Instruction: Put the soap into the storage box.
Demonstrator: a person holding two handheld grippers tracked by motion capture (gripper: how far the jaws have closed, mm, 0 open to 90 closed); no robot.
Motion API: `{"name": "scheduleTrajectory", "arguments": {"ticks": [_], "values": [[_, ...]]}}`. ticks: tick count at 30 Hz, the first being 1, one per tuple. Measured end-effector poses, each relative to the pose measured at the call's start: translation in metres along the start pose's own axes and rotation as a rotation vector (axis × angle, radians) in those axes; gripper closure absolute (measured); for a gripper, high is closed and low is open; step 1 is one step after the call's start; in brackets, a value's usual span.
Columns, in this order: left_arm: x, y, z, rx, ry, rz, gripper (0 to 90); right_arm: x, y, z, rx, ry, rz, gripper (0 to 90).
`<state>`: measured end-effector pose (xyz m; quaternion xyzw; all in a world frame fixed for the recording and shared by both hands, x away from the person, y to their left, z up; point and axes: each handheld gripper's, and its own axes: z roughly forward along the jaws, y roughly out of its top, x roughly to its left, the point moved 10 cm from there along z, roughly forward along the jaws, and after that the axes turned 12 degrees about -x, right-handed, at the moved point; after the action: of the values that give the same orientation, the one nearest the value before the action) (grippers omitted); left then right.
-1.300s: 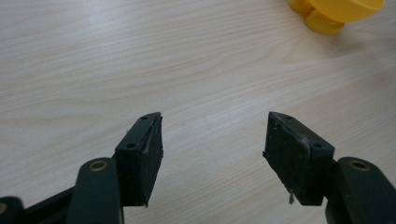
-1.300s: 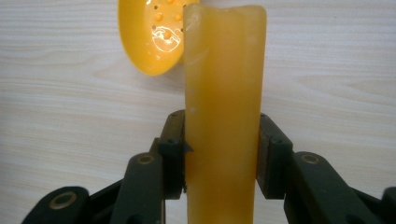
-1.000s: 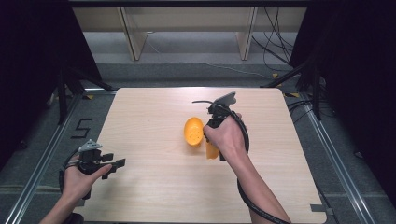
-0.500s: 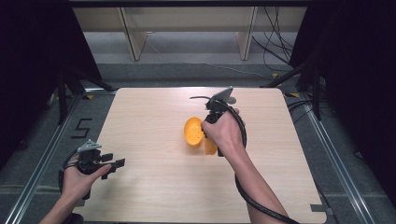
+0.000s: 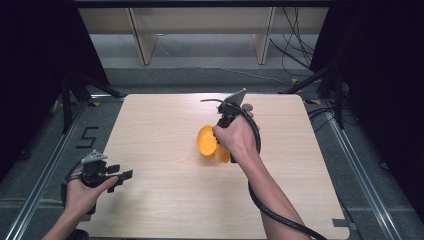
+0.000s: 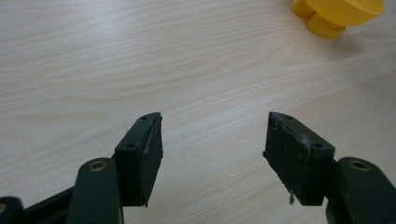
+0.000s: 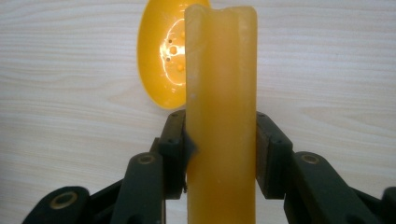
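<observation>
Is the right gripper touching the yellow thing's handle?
Touching. The right gripper view shows the right gripper with both pads pressed against the yellow handle.

The high view looks forward and down from the desk's point(image 5: 165, 210) six-o'clock edge. Each claw camera skims close along its own jaws (near the wood); all three share the yellow scoop point(image 5: 206, 141) point(image 6: 337, 14) point(image 7: 163, 60).
</observation>
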<state>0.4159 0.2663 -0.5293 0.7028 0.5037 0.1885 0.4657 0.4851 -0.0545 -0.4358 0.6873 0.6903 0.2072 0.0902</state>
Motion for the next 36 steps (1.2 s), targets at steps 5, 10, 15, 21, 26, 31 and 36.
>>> {"name": "scheduleTrajectory", "arguments": {"ticks": [5, 10, 15, 21, 26, 31, 36], "values": [[0.0, 0.0, 0.0, -0.005, 0.003, -0.006, 36.2, 0.002, 0.005, 0.001, -0.007, 0.013, -0.022, 62.0], [0.001, 0.001, -0.001, -0.005, 0.004, -0.001, 36.2, 0.006, 0.008, 0.0, -0.002, -0.001, -0.016, 62.0], [0.001, 0.001, -0.001, -0.008, 0.002, -0.008, 36.2, 0.011, 0.012, 0.002, -0.011, 0.009, -0.034, 62.0], [0.002, 0.001, -0.002, -0.006, 0.004, -0.003, 36.2, 0.017, 0.015, 0.003, -0.014, 0.012, -0.024, 62.0], [0.002, 0.001, -0.002, -0.006, 0.004, -0.003, 36.2, 0.017, 0.018, 0.004, -0.02, 0.011, -0.051, 62.0], [0.001, 0.003, -0.001, -0.021, 0.007, -0.016, 36.2, 0.017, 0.021, 0.005, -0.022, 0.007, -0.051, 62.0], [0.002, 0.002, -0.002, -0.009, 0.006, -0.004, 36.2, 0.021, 0.02, 0.005, -0.003, 0.003, 0.001, 62.0]]}}
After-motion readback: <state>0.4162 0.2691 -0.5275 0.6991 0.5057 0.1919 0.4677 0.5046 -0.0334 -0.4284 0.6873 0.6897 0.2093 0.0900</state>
